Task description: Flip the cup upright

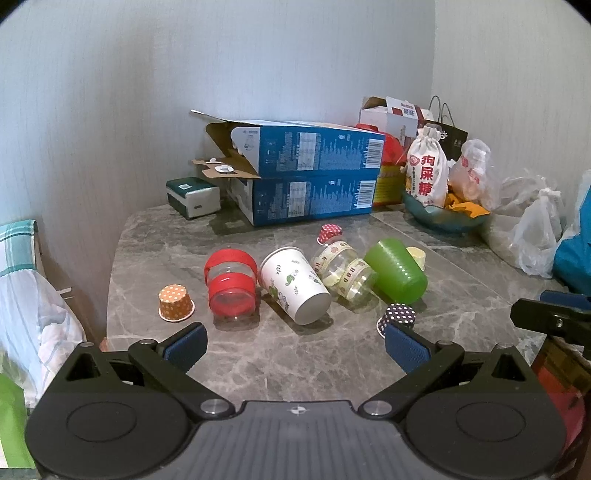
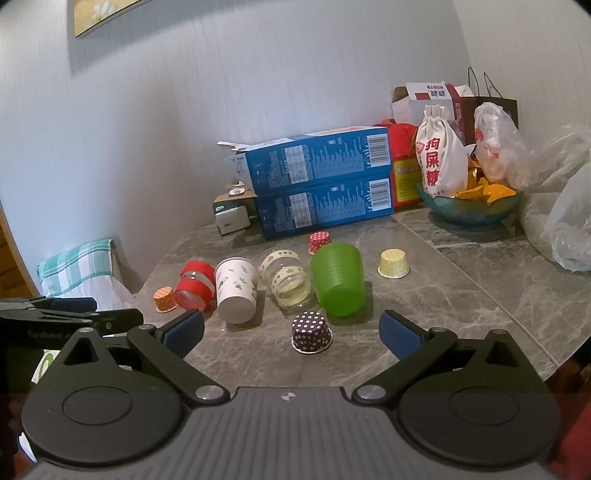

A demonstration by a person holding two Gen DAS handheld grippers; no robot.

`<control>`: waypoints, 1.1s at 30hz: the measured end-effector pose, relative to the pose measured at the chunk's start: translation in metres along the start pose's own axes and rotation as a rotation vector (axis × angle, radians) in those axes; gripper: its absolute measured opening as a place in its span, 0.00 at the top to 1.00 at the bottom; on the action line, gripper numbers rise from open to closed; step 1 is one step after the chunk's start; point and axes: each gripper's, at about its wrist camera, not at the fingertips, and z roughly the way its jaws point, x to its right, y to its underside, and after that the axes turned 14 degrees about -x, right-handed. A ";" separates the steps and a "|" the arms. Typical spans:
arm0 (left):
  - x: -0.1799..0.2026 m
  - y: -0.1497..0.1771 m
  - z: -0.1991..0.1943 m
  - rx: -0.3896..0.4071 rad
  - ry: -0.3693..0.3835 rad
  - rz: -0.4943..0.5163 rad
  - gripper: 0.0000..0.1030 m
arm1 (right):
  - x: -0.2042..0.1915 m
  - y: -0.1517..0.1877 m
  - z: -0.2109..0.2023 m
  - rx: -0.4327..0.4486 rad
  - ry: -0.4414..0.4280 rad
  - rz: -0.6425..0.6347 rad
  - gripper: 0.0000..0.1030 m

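Left gripper (image 1: 295, 345): jaws spread wide, nothing between them, above bare table (image 1: 280, 354) short of the paper cup.
Right gripper (image 2: 291, 332): jaws spread wide, empty; the dotted dark liner (image 2: 311, 331) sits between the fingers in its view.
Paper cup (image 1: 293, 282): on its side, mid-row, base toward the cameras.
Left of paper cup: red-banded jar (image 1: 231, 282) on its side, touching or just beside it; orange liner (image 1: 176, 301) farther left, inverted.
Right of paper cup: taped glass jar (image 1: 343, 271) on its side, then green cup (image 1: 397, 271), tipped over.
Behind paper cup: red dotted liner (image 1: 330, 233); two stacked blue boxes (image 1: 306, 177) at the wall; bowl (image 1: 443, 218) holding a white pouch (image 1: 424, 170).
Obstructions: dark liner stands just before the green cup.
Right view only: yellow liner (image 2: 393, 263) fully visible; framed picture (image 2: 99, 14) on the wall.
Left view only: tissue pack (image 1: 192, 195) clear beside the boxes.
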 end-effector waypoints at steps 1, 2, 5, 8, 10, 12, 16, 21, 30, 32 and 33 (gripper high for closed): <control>0.000 0.000 0.000 0.000 0.002 0.000 0.00 | 0.000 0.000 0.000 0.000 -0.001 0.001 0.01; 0.000 0.000 0.000 0.000 0.004 0.000 0.00 | 0.000 0.000 0.000 -0.001 0.000 0.001 0.01; 0.002 0.000 0.000 0.001 0.003 0.001 0.00 | 0.000 0.000 0.000 -0.005 0.001 0.003 0.01; 0.003 0.001 0.001 -0.002 0.003 0.000 0.00 | 0.001 0.001 0.001 -0.008 -0.002 0.007 0.01; 0.003 0.001 0.002 -0.005 0.005 -0.002 0.00 | 0.001 0.001 0.001 -0.009 -0.003 0.009 0.01; 0.002 0.001 0.002 -0.007 0.006 -0.004 0.00 | 0.002 0.001 0.001 -0.010 -0.002 0.010 0.01; 0.002 0.001 0.002 -0.007 0.005 -0.003 0.00 | 0.002 0.001 0.001 -0.011 -0.002 0.013 0.01; 0.003 0.002 0.002 -0.008 0.004 -0.006 0.00 | 0.002 0.001 0.000 -0.014 -0.004 0.015 0.01; 0.004 0.004 0.000 -0.004 0.004 -0.005 0.00 | 0.001 0.001 -0.001 -0.012 -0.004 0.014 0.01; 0.004 0.004 0.000 -0.005 0.005 -0.005 0.00 | 0.001 0.001 -0.001 -0.013 -0.004 0.014 0.01; 0.004 0.004 0.000 -0.005 0.005 -0.005 0.00 | 0.001 0.001 -0.001 -0.012 -0.004 0.014 0.01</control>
